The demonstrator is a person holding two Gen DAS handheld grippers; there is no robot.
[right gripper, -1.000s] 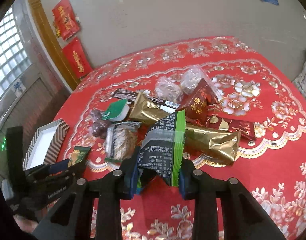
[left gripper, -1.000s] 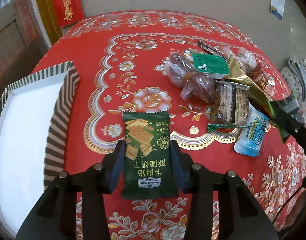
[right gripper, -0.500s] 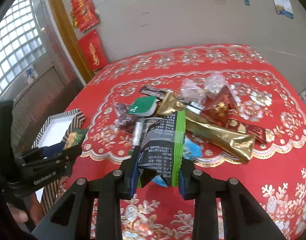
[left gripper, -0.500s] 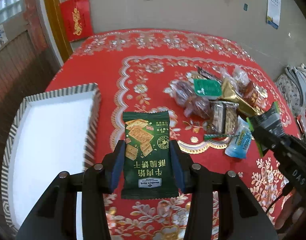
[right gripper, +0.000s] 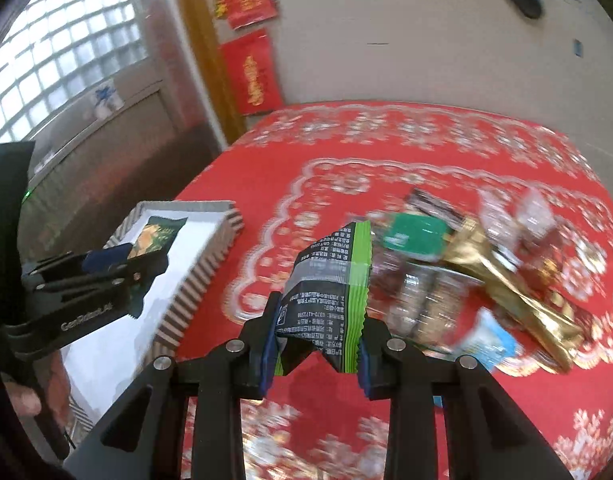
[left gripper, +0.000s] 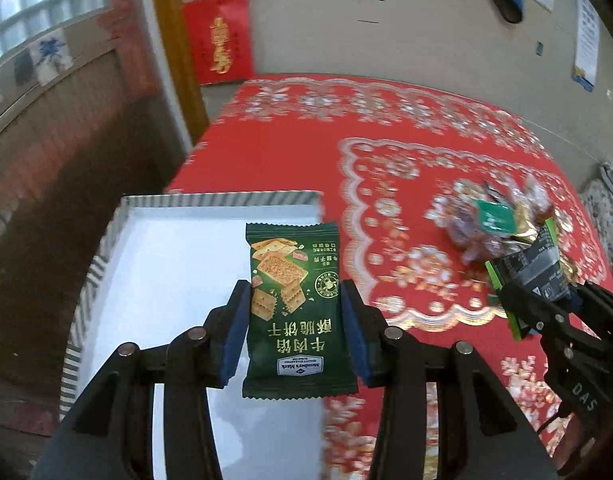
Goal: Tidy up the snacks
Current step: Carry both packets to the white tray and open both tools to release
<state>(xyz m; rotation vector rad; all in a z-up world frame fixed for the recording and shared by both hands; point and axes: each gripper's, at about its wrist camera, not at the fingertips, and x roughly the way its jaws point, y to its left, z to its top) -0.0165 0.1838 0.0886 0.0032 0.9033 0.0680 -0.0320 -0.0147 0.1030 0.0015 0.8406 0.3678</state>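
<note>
Above the striped box (left gripper: 106,264), each hand-held gripper clamps a packet: left (left gripper: 294,320) crackers (left gripper: 294,304), right (right gripper: 316,344) black-green (right gripper: 330,280).

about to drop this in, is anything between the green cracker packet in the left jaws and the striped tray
Nothing visible. The green cracker packet, clamped in the left gripper, hangs over the striped-rimmed white tray, whose floor looks bare below it. The right gripper with its black-and-green packet sits off over the red cloth.

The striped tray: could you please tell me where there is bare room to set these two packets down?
The striped tray shows a bare white floor, open beyond the green cracker packet in the left tongs. Bare red cloth lies between the tray and the snack pile. The pile is crowded, just behind the right tongs holding the black-green packet.
</note>
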